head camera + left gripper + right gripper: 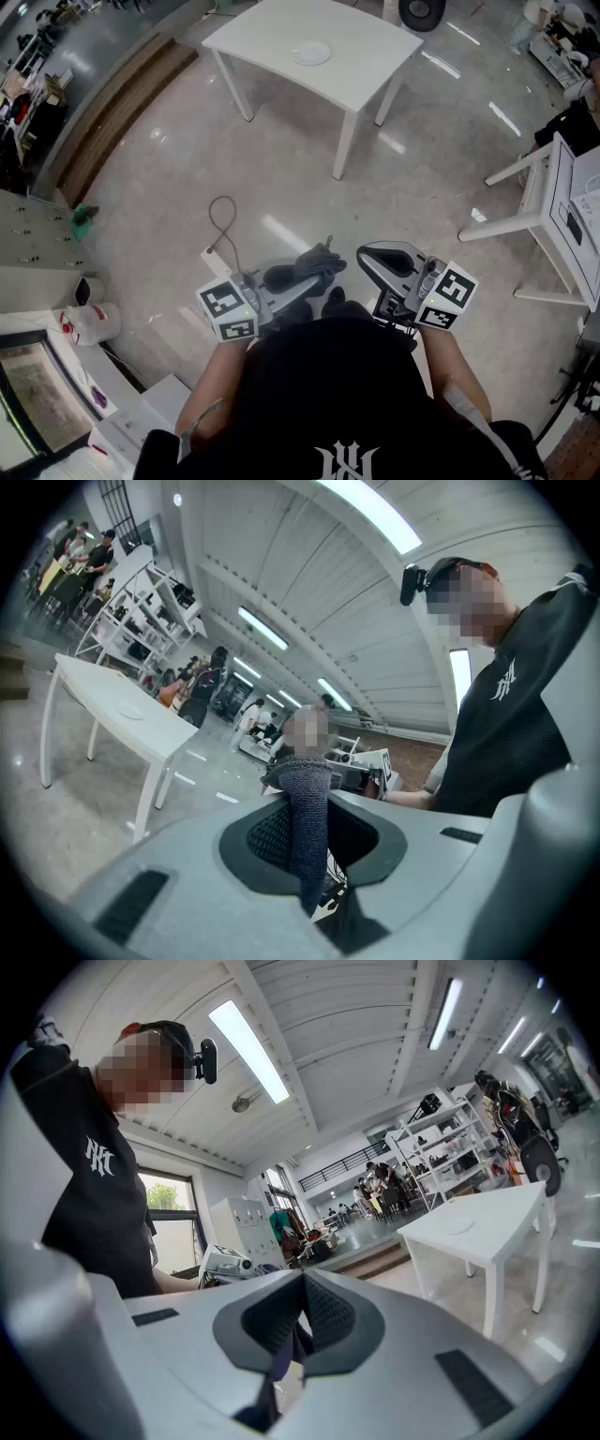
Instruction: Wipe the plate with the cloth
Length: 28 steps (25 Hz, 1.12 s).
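The white surface (375,70) bore the plate (310,52) at upper centre. Lower down, the left gripper (305,803) had its jaws pinched on the cloth (307,841), and the right gripper (302,1283) had its jaws closed together.

the left claw (307,794) hides the lower end of the cloth (307,846) between its jaws. the plate (310,52) on the desk (366,70) is too small for detail. the head view's top edge cuts off the desk's far side.

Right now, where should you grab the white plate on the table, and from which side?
Probably its rim. The plate lies flat near the middle of the table, so only the thin edge offers a hold. Come in low and level from the side facing us.
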### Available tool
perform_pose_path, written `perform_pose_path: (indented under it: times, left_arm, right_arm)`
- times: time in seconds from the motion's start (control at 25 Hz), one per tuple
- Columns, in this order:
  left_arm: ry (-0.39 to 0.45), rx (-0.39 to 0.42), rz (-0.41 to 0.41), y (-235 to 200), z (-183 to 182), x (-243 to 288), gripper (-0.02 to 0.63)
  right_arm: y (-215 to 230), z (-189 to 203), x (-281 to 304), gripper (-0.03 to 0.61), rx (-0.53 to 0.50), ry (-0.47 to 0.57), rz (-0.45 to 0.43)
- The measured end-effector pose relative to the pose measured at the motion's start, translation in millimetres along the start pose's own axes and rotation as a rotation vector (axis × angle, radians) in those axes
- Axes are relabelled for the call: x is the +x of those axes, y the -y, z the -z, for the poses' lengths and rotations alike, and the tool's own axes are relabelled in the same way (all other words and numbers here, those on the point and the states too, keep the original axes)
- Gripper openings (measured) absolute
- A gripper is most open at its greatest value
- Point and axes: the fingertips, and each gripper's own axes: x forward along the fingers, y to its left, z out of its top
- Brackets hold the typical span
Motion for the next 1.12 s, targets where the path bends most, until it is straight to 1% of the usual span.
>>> perform_pose_path:
  times: [0.2, 0.36, 0.48, 0.56, 0.6, 0.64, 0.68, 0.76, 0.84, 1.12]
  left_arm:
    - [0.009, 0.007, -0.039, -16, -4, 13, 0.051]
    - [0.020, 0.004, -0.100, -37, -7, 15, 0.051]
    - [0.025, -0.015, -0.138, -58, -8, 12, 0.051]
    - [0.030, -0.043, -0.152, -74, -9, 8, 0.051]
    - [0.029, -0.057, -0.156, -83, -9, 5, 0.051]
    - [0.028, -0.069, -0.159, -95, -9, 3, 0.051]
    - [0.028, -0.078, -0.161, -107, -11, 2, 0.051]
    - [0.031, -0.092, -0.157, -136, -18, 2, 0.051]
    - [0.034, -0.091, -0.144, -167, -32, 5, 0.051]
    - [0.043, -0.076, -0.120, -284, -106, -6, 0.051]
  right_arm:
    - [20, -9, -5, 0.006, 0.030, 0.056, -0.011]
    - [45, -5, -7, 0.008, -0.010, 0.023, 0.009]
    - [66, -8, -3, 0.008, -0.005, 0.022, -0.001]
    - [81, -11, 5, 0.022, 0.009, 0.023, 0.000]
    - [89, -13, 11, 0.049, 0.018, 0.023, 0.002]
    - [97, -14, 19, 0.092, 0.026, 0.024, 0.002]
    - [107, -17, 27, 0.098, 0.033, 0.025, 0.003]
    - [129, -22, 43, 0.091, 0.039, 0.025, 0.013]
    - [152, -30, 60, 0.086, 0.043, 0.016, 0.029]
    - [227, -67, 144, 0.080, 0.092, -0.022, 0.058]
